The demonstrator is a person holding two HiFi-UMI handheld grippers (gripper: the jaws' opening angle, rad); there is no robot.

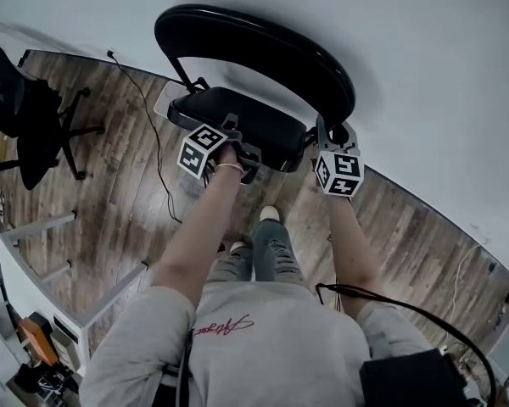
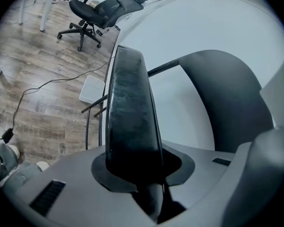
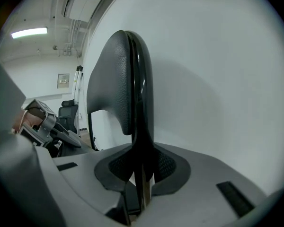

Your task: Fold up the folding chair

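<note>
A black folding chair stands against the white wall, its curved backrest (image 1: 263, 45) above its padded seat (image 1: 237, 117). My left gripper (image 1: 235, 147) is shut on the seat's front edge. In the left gripper view the seat (image 2: 130, 112) stands edge-on, tilted up, clamped in the left gripper (image 2: 143, 176), with the backrest (image 2: 227, 103) behind it. My right gripper (image 1: 324, 134) is shut on the backrest's right end. In the right gripper view the backrest (image 3: 128, 79) runs edge-on out of the right gripper (image 3: 139, 174).
A black office chair (image 1: 30, 117) stands on the wood floor at the left; it also shows as the office chair (image 2: 102, 11). A cable (image 1: 148, 117) trails past a white flat pad (image 2: 91, 89). White frame legs (image 1: 47, 227) are at my lower left. My feet (image 1: 269, 214) are close to the chair.
</note>
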